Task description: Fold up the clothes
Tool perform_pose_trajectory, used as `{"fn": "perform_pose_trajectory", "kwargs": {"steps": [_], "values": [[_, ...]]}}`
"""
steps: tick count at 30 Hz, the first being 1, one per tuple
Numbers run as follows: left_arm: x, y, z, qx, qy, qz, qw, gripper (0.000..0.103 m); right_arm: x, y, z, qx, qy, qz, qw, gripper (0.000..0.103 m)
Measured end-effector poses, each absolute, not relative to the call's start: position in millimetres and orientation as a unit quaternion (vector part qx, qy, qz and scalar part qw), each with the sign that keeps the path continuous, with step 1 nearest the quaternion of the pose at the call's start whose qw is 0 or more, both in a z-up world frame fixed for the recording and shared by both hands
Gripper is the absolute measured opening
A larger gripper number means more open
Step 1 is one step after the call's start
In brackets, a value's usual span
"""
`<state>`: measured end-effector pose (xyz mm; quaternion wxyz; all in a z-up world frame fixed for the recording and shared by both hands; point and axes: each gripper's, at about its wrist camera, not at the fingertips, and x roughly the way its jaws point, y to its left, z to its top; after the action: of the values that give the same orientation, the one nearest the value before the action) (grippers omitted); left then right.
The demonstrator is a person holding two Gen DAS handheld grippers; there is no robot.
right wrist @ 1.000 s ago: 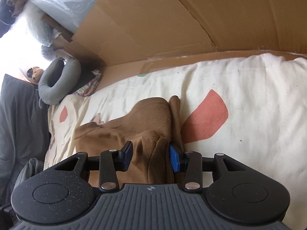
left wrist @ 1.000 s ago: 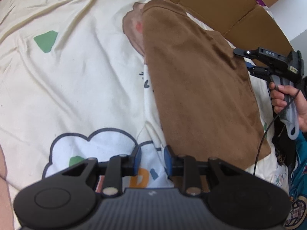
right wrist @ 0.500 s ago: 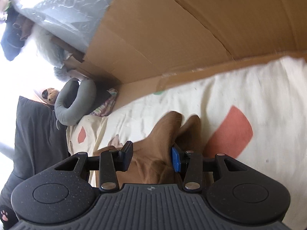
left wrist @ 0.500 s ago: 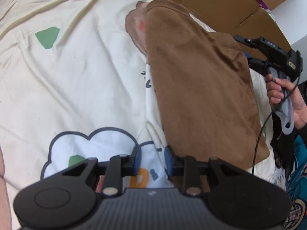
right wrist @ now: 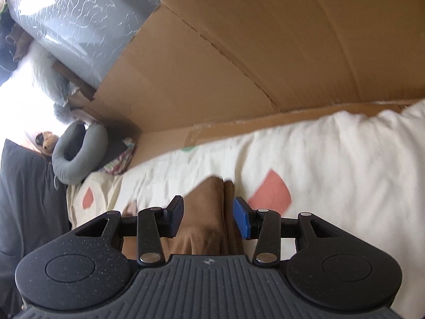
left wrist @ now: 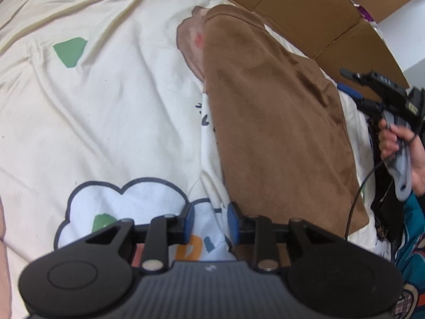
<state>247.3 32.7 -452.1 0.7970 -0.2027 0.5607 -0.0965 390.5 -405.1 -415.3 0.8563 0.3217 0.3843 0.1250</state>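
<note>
A brown garment (left wrist: 276, 122) lies folded into a long strip on the cream printed bed sheet (left wrist: 106, 106). My left gripper (left wrist: 211, 222) is open over the sheet at the strip's near end. Only the printed sheet shows between its blue pads, and the right pad sits at the garment's edge. My right gripper (left wrist: 345, 81), held by a hand (left wrist: 393, 143), hangs just off the garment's far right edge with its jaws apart. In the right wrist view the right gripper (right wrist: 208, 219) is open, and the brown garment (right wrist: 209, 212) lies on the bed below the gap between its pads.
Cardboard panels (right wrist: 265, 53) wall the far side of the bed; the cardboard (left wrist: 305, 5) also shows in the left wrist view. A grey neck pillow (right wrist: 77, 156), a plastic-wrapped grey bundle (right wrist: 74, 18) and a dark cloth (right wrist: 24, 199) sit at the bed's end.
The right gripper has drawn back from the garment's edge and lifted, so its view shows more cardboard. The left gripper has kept still.
</note>
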Motion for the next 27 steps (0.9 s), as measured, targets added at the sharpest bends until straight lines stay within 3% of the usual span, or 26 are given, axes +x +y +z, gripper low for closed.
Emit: {"fn": "perform_pose_trajectory", "kwargs": {"steps": [2,4,9,12,14,27], "values": [[245,34,-450,-0.208,0.557,-0.093,0.798,0.029,380,-404,-416,0.314,0.395,0.129,0.854,0.047],[242,36,-448,-0.216,0.552,-0.09,0.8,0.029,372,-400,-418,0.295,0.407,0.134,0.854,0.055],[238,38,-447,-0.24,0.548,-0.088,0.796,0.029,367,-388,-426,0.247,0.437,0.13,0.855,0.056],[238,35,-449,-0.249,0.551,-0.091,0.791,0.029,376,-384,-432,0.227,0.45,0.124,0.855,0.053],[238,34,-450,-0.255,0.551,-0.093,0.789,0.029,382,-381,-436,0.214,0.458,0.119,0.854,0.036],[238,45,-445,-0.319,0.519,-0.094,0.787,0.035,373,-384,-416,0.237,0.445,0.074,0.86,0.04]]}}
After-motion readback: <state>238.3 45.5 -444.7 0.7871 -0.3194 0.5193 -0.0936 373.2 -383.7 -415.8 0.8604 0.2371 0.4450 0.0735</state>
